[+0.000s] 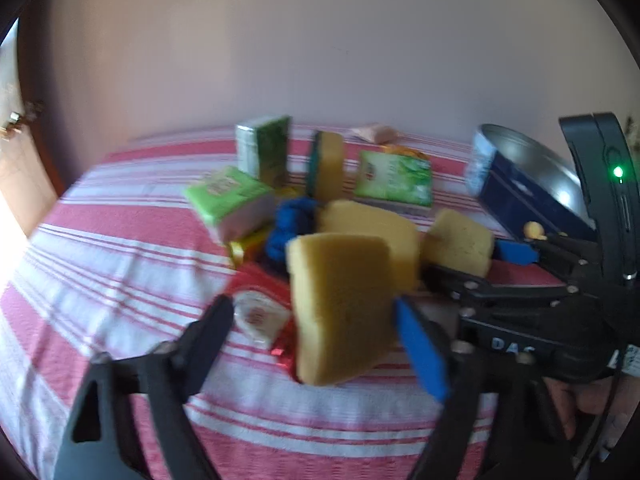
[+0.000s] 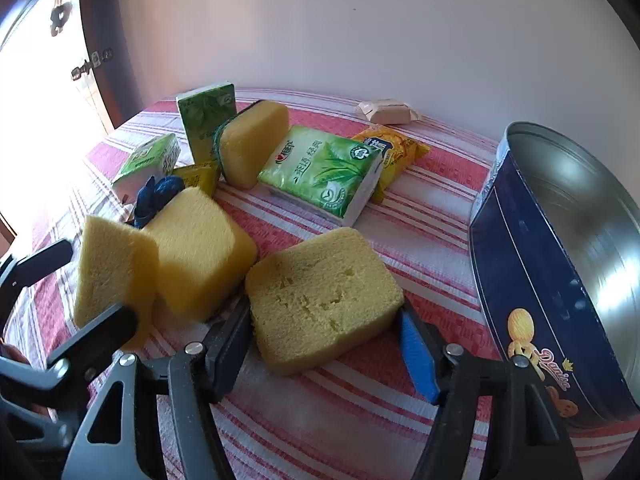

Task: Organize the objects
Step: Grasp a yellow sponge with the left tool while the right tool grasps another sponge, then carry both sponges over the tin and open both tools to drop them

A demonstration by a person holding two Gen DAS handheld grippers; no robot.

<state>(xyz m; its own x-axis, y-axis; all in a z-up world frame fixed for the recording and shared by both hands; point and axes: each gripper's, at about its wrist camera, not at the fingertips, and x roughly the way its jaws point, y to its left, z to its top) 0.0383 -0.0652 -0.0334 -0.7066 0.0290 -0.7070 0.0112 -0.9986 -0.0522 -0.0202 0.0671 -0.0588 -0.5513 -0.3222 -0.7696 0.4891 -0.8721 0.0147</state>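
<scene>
A red-and-white striped cloth (image 2: pixel 420 216) covers the tabletop, which runs back to a plain pale wall (image 2: pixel 360 20). At the left edge of the right wrist view, bright daylight comes through a window (image 2: pixel 36 120) with a dark frame.

A loose pile of things sits mid-cloth: several yellow sponges, green tissue packs (image 2: pixel 320 176), a blue bundle of cloth (image 2: pixel 156 192), a yellow snack packet (image 2: pixel 396 152) and, far back, a pale wrapped packet (image 2: pixel 386 112). To the right stands an open dark-blue round tin (image 2: pixel 532 280) with a bare metal inside, tilted in these views.

The right gripper (image 2: pixel 326 340) has its fingers on either side of a porous yellow sponge (image 2: pixel 320 296) lying on the cloth just left of the tin; the black finger and the blue-padded finger (image 2: pixel 416 360) press its two ends, gripping it.

The left gripper (image 1: pixel 316 332) has a second yellow sponge (image 1: pixel 340 308) between its fingers, standing on edge at the near side of the pile. The blue pad (image 1: pixel 420 352) touches it, yet a gap shows on the black finger's side, so whether it is gripped I cannot tell.
</scene>
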